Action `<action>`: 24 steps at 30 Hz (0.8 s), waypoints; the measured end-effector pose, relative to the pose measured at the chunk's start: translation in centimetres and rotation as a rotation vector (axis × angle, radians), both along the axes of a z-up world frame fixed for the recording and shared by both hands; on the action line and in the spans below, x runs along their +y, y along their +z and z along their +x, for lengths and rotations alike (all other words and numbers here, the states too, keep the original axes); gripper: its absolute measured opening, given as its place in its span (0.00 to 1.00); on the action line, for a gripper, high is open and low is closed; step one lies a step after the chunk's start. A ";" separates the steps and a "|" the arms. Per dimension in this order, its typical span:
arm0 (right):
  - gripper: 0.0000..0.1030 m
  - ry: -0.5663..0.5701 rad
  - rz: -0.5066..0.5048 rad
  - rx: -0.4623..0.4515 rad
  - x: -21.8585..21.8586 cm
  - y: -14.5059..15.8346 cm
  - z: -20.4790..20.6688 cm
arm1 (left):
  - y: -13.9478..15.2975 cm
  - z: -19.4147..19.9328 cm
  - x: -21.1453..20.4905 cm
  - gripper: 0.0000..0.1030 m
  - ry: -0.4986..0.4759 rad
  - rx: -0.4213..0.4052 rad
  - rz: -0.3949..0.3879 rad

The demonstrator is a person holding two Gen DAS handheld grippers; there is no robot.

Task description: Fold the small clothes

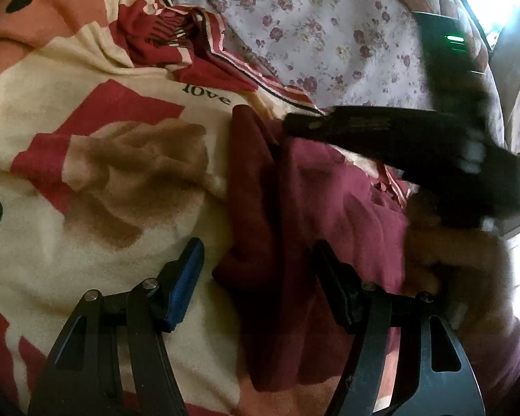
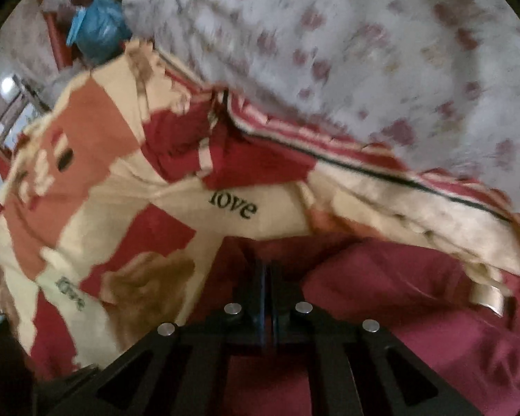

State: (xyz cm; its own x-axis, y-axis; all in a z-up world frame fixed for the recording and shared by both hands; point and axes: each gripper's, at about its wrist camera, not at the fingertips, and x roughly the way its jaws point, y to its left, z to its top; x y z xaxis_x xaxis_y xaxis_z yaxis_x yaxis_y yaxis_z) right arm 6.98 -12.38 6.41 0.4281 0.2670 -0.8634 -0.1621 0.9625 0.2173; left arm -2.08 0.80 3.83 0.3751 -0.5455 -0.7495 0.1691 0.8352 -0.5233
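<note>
Left gripper (image 1: 260, 277): jaws wide, straddling the maroon garment's (image 1: 312, 190) edge, not pressing. Right gripper (image 2: 268, 277): jaws closed at the garment; grip on cloth unclear.

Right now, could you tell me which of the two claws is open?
The left claw: its fingers stand apart over the maroon garment, while the right claw is shut.

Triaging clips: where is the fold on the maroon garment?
Done: maroon garment lies bunched on the blanket, one flap doubled over. In hand: right hand-held gripper is shut at its edge; whether it pinches cloth is unclear. Left hand-held gripper open above it. Left: remaining folds.
</note>
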 end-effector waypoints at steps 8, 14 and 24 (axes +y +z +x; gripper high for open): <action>0.79 0.053 -0.070 0.062 2.1 0.2 -0.8 | -0.1 -0.5 0.0 0.64 -0.014 0.009 -0.055; 0.21 0.050 -0.050 0.032 1.1 -0.4 -1.6 | -0.1 -0.7 -0.8 0.74 -0.032 0.003 -0.069; 0.05 -0.055 0.090 -0.057 -5.9 4.2 -4.7 | 1.5 -1.7 -2.2 0.51 -0.136 -0.079 -0.209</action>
State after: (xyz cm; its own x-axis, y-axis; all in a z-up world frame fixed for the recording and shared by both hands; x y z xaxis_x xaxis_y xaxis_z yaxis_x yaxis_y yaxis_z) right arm 2.25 -18.30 10.62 0.4921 0.3169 -0.8108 -0.1239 0.9474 0.2951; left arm -3.81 -1.37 5.31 0.3410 -0.7350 -0.5861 0.3194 0.6770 -0.6631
